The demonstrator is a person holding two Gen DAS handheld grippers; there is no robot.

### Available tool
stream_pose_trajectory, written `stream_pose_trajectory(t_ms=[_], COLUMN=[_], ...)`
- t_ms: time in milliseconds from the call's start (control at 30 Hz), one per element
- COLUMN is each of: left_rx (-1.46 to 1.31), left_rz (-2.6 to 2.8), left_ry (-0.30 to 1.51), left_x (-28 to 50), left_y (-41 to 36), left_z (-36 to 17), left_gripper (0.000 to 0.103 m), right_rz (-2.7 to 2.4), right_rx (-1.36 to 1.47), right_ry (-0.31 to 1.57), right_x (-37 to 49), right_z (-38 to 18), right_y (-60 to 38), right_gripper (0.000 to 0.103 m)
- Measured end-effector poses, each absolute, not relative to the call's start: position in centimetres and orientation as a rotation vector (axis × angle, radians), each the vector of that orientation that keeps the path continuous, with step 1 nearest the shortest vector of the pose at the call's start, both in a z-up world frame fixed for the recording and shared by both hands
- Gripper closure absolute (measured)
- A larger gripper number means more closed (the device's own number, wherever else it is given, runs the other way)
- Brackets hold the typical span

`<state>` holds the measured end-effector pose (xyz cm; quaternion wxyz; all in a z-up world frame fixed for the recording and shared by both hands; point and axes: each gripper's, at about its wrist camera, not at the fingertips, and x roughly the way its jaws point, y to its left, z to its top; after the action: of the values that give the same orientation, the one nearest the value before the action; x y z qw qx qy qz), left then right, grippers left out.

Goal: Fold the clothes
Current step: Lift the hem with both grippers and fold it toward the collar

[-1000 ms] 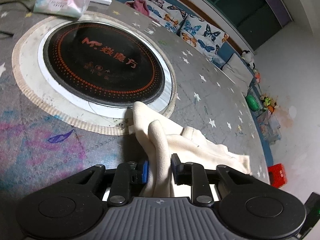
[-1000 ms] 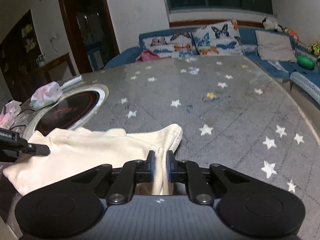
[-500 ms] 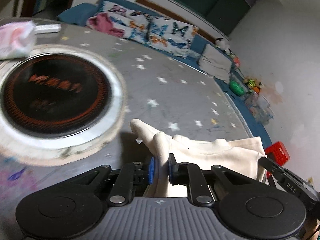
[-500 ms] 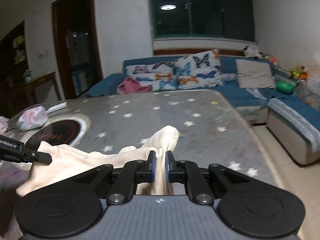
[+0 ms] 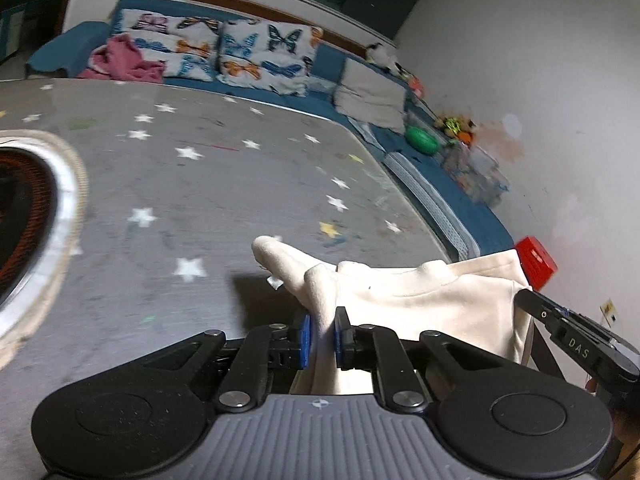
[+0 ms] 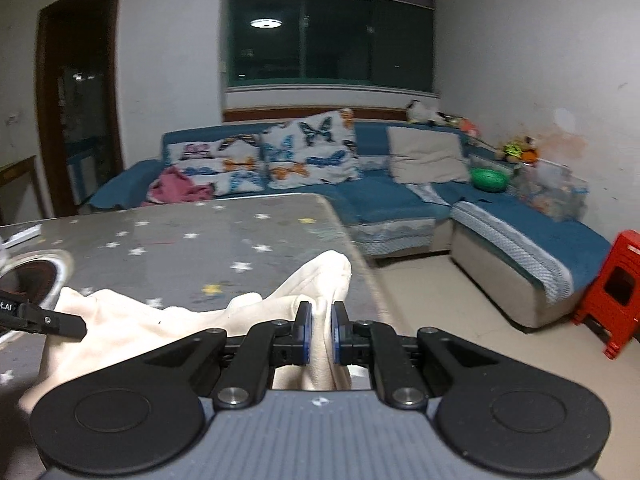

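Over a grey star-printed table (image 5: pixel 208 184) in a living room, the left gripper (image 5: pixel 319 336) is pinching a bunched fold of the soft, light cream garment (image 5: pixel 420 300), while the right gripper (image 6: pixel 320 332) is clamping another bunched edge, the limp cloth sagging between them, likely best held at corners.

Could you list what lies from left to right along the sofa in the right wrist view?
Pink garment → butterfly cushions → plain beige cushion → green ball → red stool on the floor past the sofa's end.
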<state>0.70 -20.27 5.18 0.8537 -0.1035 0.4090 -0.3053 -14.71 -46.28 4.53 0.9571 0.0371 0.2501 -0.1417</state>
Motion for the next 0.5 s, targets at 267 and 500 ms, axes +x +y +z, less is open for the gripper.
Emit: stream_pose_trajectory(t_ms=[267,500], left_rx=[-0.141,-0.103], left_rz=[-0.641,-0.593], left_ry=[0.904,0.875], left_x=[0.9,1.6], left_y=[-23.5,-23.0], left_z=[3.7,4.1], left_gripper=[0.086,0.063], right_rz=[-0.382,-0.362], right_rx=[0.094,0.124], right_ry=[0.610,0.615], right_x=[-14.3,-14.1], right_z=[1.3,0.6], right_y=[-49.8,-49.9], right_gripper=[0.092,0.090])
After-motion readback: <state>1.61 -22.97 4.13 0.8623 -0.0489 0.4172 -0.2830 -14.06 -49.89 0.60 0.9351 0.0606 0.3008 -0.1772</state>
